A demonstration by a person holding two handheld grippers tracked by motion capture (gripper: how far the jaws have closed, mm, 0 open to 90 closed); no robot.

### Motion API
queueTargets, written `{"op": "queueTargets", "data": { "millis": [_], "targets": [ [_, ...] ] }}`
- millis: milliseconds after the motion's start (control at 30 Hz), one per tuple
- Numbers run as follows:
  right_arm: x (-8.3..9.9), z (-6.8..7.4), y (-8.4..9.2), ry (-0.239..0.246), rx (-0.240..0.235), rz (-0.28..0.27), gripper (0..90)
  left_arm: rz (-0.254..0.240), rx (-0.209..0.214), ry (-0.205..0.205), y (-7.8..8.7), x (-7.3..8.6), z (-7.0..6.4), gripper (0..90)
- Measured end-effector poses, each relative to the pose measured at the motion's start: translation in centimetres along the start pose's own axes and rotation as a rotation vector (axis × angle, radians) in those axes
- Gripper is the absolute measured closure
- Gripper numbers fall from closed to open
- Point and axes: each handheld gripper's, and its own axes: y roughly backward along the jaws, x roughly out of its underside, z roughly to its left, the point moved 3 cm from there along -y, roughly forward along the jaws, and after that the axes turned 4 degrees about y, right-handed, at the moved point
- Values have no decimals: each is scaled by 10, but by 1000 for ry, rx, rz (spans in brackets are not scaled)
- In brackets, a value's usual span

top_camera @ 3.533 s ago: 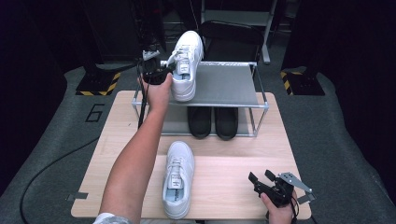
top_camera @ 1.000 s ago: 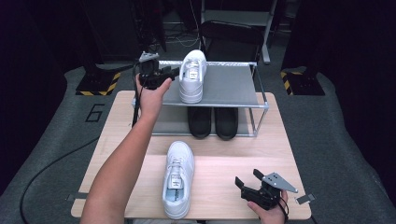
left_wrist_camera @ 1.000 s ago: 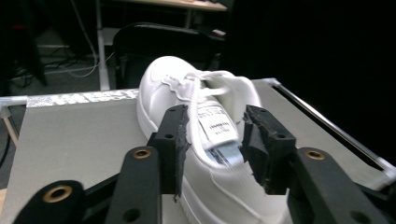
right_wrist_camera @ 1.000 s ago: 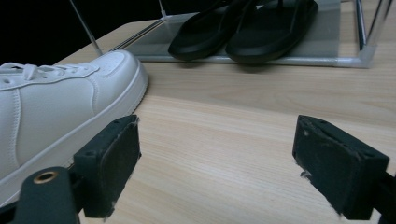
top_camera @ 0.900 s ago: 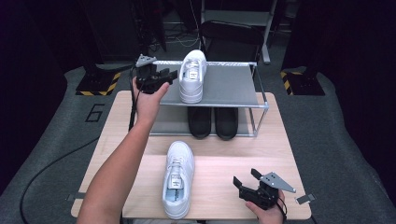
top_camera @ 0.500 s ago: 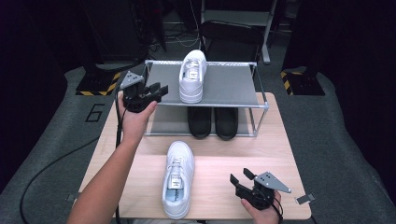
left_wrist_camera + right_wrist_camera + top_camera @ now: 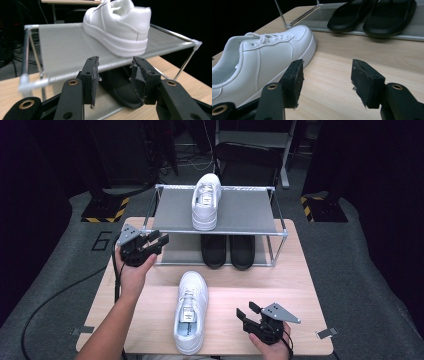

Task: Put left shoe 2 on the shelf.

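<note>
Presently the left gripper (image 7: 156,240) has its fingers (image 7: 91,75) spread with nothing between them; they have just been opening further. In the left gripper view they point at the front rail of the shoe rack (image 7: 62,52), with the shelf's grey mesh and the heel of a white shoe (image 7: 120,27) beyond and above them, well clear of the pads. In the high view this gripper sits at the rack's (image 7: 165,210) front left corner, held apart from the frame.

The right gripper (image 7: 248,312) likewise has its fingers (image 7: 367,82) spread and empty; they have just been closing. In the right gripper view bare wood lies between the pads, and the second white shoe (image 7: 259,62) lies just beside the left-hand pad; whether they touch cannot be told. In the high view this gripper is low over the near right part of the surface (image 7: 300,285), its fingers pointing toward that shoe (image 7: 190,312).

Shoe on shelf (image 7: 206,200): upright on its sole on the top shelf, left of centre, heel toward the person.

Shoe on surface: upright on its sole near the front edge, about centre, toe toward the rack, apart from both grippers in the high view.

Black slippers (image 7: 229,251): a pair side by side on the lower shelf, beneath the mesh, also seen in the right gripper view (image 7: 372,15).
</note>
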Motion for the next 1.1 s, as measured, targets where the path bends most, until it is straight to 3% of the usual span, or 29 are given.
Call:
{"op": "queueTargets", "data": {
  "millis": [33,133,233,367,533,667,733,933,1100],
  "targets": [
    [0,2,-4,10,-9,5,443,11,3,-14,3,11,2,562],
    [0,6,-8,14,-19,5,449,17,9,-28,7,20,6,563],
    [-1,10,-13,21,-36,14,446,36,8,-8,12,35,12,564],
    [1,13,-20,-8,-65,30,438,19,-2,41,23,54,21,563],
    [3,18,-27,-3,-71,48,447,18,-12,56,32,74,27,566],
    [4,22,-31,-12,-81,73,439,46,-27,56,32,90,29,565],
    [4,24,-33,-13,-90,76,435,75,-37,59,31,95,33,564],
    [4,32,-40,-24,-130,78,419,87,-52,94,37,105,44,536],
    [2,36,-43,-11,-141,83,412,76,-75,88,44,105,47,509]
  ]
}}
